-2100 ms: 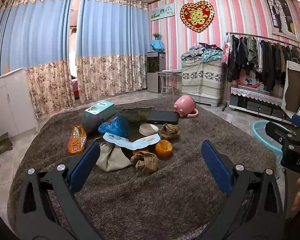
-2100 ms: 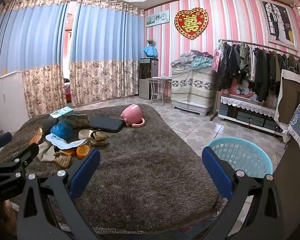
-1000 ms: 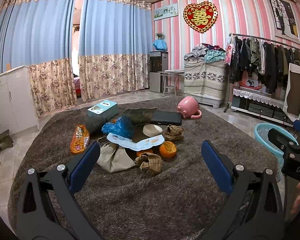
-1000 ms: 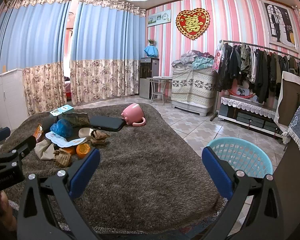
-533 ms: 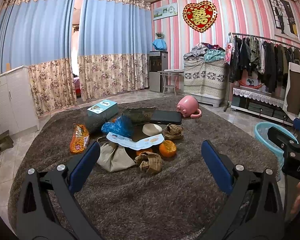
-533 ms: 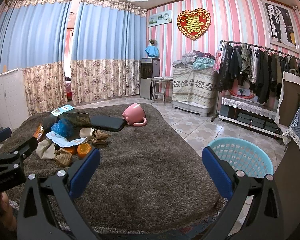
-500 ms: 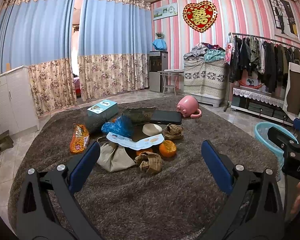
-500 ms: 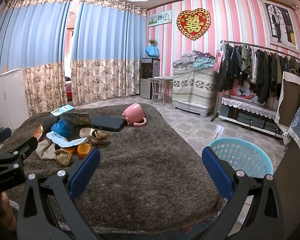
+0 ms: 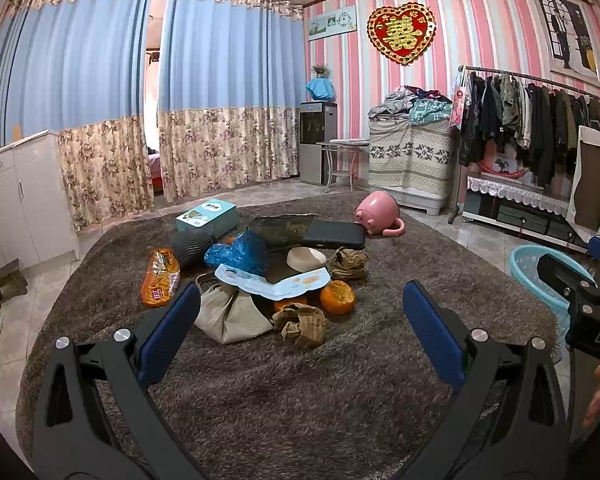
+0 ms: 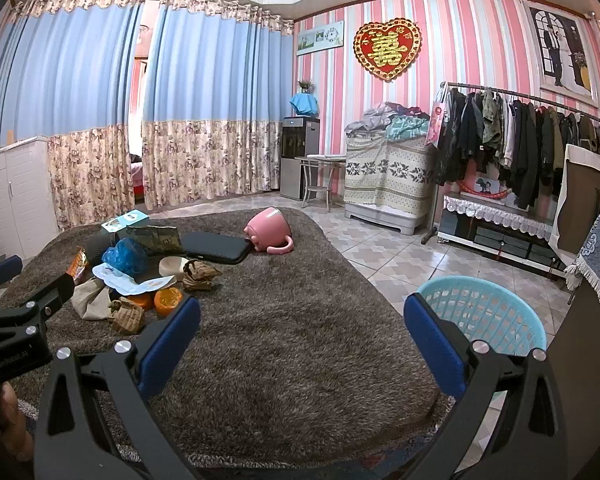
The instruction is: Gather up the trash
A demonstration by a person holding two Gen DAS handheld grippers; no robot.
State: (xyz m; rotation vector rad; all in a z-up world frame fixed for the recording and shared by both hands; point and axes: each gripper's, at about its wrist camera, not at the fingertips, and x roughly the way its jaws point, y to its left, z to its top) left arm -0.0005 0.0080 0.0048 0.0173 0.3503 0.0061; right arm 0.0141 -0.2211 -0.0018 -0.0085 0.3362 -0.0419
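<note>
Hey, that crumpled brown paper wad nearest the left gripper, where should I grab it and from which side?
Take the crumpled brown paper wad across its raised, folded middle, coming down from above and from the near side. It lies low on the shaggy rug, its near edge is free, while an orange peel and a beige bag crowd the far side. The left gripper is open.

Left gripper (image 9: 300,320) held level, low, pointing forward, blue-padded fingers (image 9: 168,332) spread wide, nothing between them. Right gripper (image 10: 302,342) same pose: level, fingers (image 10: 434,348) wide apart, empty. Each gripper shows at the edge of the other's view; bits of the holding hands (image 9: 596,396) visible.
</note>
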